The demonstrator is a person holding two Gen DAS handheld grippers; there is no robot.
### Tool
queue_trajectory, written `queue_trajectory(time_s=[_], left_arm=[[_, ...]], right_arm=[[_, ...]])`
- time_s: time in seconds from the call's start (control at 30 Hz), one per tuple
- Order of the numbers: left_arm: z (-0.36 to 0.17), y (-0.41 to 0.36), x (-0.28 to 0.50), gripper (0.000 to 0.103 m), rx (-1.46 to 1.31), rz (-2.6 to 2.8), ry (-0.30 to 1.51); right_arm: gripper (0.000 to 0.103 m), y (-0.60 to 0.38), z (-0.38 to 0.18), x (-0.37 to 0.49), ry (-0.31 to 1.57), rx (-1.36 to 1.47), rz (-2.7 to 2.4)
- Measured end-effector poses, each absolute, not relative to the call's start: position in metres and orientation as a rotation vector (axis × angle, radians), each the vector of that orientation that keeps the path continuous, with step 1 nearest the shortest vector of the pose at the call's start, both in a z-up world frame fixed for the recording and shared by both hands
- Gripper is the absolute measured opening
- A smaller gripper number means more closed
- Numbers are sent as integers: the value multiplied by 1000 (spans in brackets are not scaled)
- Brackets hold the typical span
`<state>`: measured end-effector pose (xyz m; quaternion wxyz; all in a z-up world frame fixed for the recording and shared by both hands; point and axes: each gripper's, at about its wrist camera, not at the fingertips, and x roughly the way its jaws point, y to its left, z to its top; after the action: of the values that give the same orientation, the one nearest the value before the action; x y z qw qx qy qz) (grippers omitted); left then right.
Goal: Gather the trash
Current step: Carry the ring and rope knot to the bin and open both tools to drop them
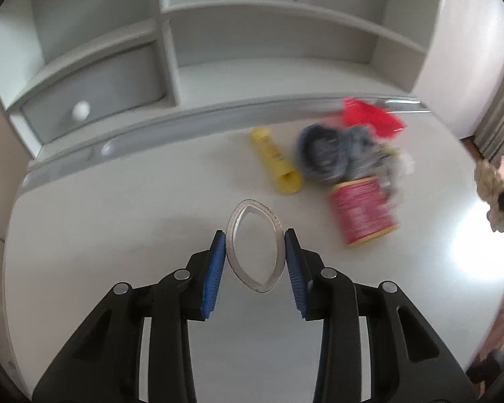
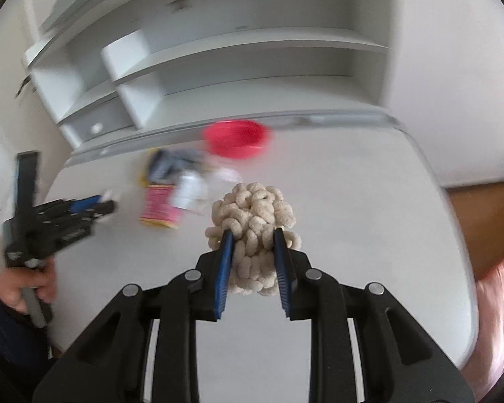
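Observation:
My left gripper [image 1: 254, 237] is shut on a clear plastic cup [image 1: 239, 231], squeezed oval between the blue pads above the white table [image 1: 117, 235]. My right gripper [image 2: 252, 235] is shut on a cream knotted rope bundle [image 2: 255, 208], held above the table. On the table lies a trash pile: a yellow tube [image 1: 275, 161], a red-labelled can [image 1: 363, 211] on its side, grey-blue crumpled wrappers [image 1: 326, 154] and a red bowl [image 1: 369, 116]. The pile also shows in the right wrist view, with the can [image 2: 159, 206] and the red bowl [image 2: 237, 139].
A white shelf unit [image 1: 171, 50] with a drawer and round knob [image 1: 80, 110] stands behind the table. The left gripper and hand [image 2: 50, 221] show at the left of the right wrist view. A wooden floor [image 2: 487, 208] lies to the right.

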<state>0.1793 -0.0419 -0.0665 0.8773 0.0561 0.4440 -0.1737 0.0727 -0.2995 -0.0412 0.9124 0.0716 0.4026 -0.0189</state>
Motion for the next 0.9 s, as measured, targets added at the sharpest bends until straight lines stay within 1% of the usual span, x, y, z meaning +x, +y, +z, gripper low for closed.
queue_trajectory(time_s=[0.1,0.23,0.3,0.5,0.6,0.7,0.8,0.9], left_arm=[[-48,-76,163,35,140,-443,889],[-24,-155,126,35,192,-636,820],[-20,-189,109,35,210,-713,806],[-18,-317,27,35,288,-1012,778],[-26,-377,-22,35,338,-1162,759],[-46,-431,-70,35,380,-1307,804],[-78,-487,-121,35,470,-1421,841],[-109,-523,-152,35,544,-1492,866]], right_arm=[[25,-349,-47,38,814,216,-151],[25,-416,-59,-27,790,306,-319],[25,-447,-66,-62,780,347,-397],[25,-529,-102,-182,763,504,-640],[25,-559,-125,-236,778,579,-739],[25,-582,-150,-283,802,647,-817],[25,-599,-177,-323,831,707,-875],[25,-614,-201,-350,858,759,-912]])
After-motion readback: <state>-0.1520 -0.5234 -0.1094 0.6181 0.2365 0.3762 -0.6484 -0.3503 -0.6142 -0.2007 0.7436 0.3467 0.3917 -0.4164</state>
